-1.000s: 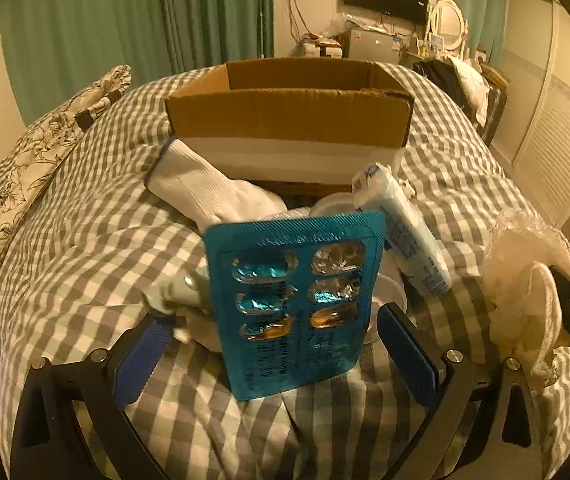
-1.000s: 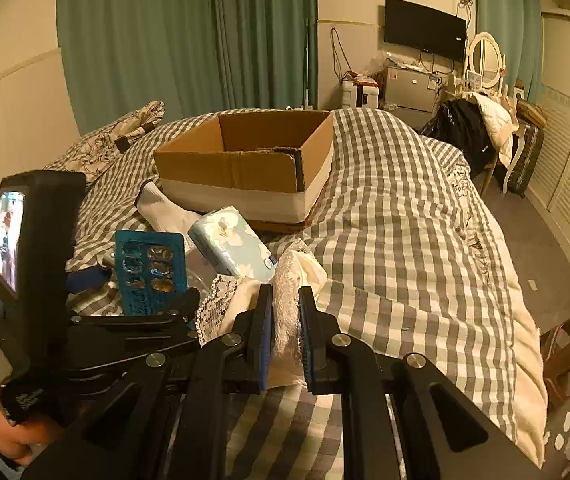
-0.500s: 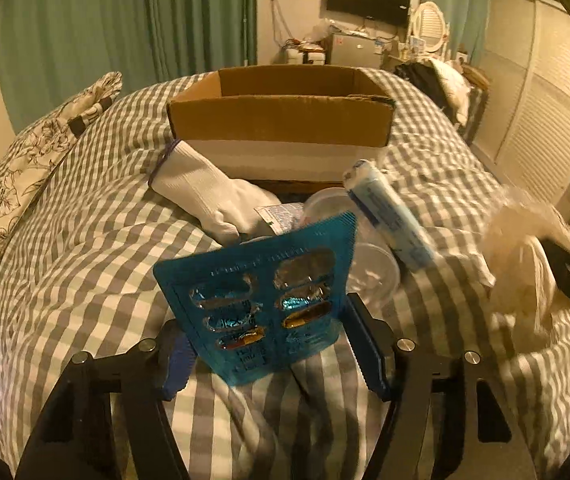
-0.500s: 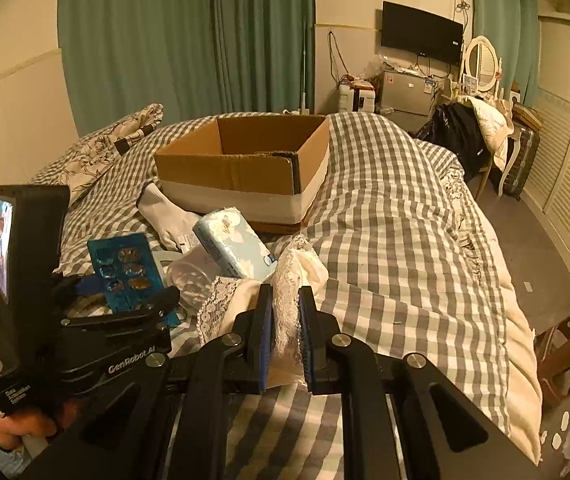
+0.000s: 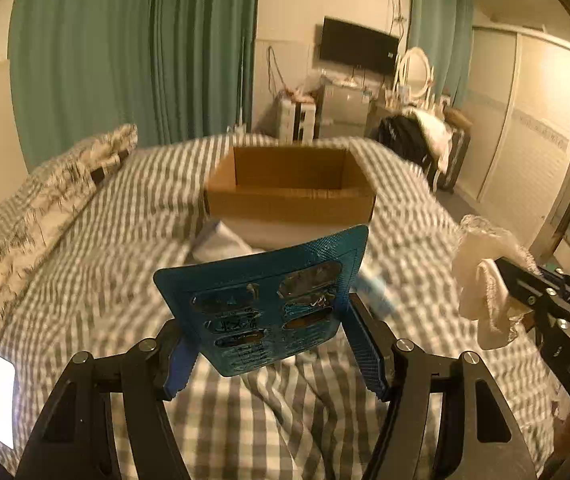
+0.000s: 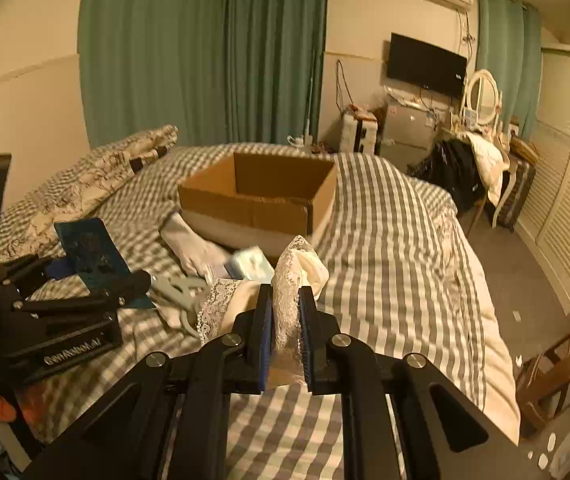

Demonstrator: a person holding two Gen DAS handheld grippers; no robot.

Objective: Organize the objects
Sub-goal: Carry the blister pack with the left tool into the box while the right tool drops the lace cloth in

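The left tool [image 5: 269,354] is gripping a blue blister pack [image 5: 269,300] by its lower edges, with its two blue pads closed against the pack's sides. The pack is standing tilted, raised above the grey checked bed cover [image 5: 125,240]. In the right wrist view the same pack [image 6: 89,256] is showing at the left, clear of the cover, with a patterned pillow [image 6: 85,184] lying behind it.

Directly beyond the pack, an open cardboard box [image 5: 289,196] is sitting on the bed, and its interior is showing bare brown walls. Between pack and box, a white glove [image 6: 193,246] is lying against the box's near side. Just right of the glove, a light blue tissue packet [image 6: 251,266] is lying blurred. A translucent item near it cannot be identified.

The right tool [image 6: 285,320] is pinching a cream lace-trimmed cloth [image 6: 297,264], with its jaws nearly closed on the fabric. The cloth is hanging over the fingers and partly blocking the view of the box's front corner. In the left wrist view this cloth [image 5: 481,280] is hanging at the right edge.
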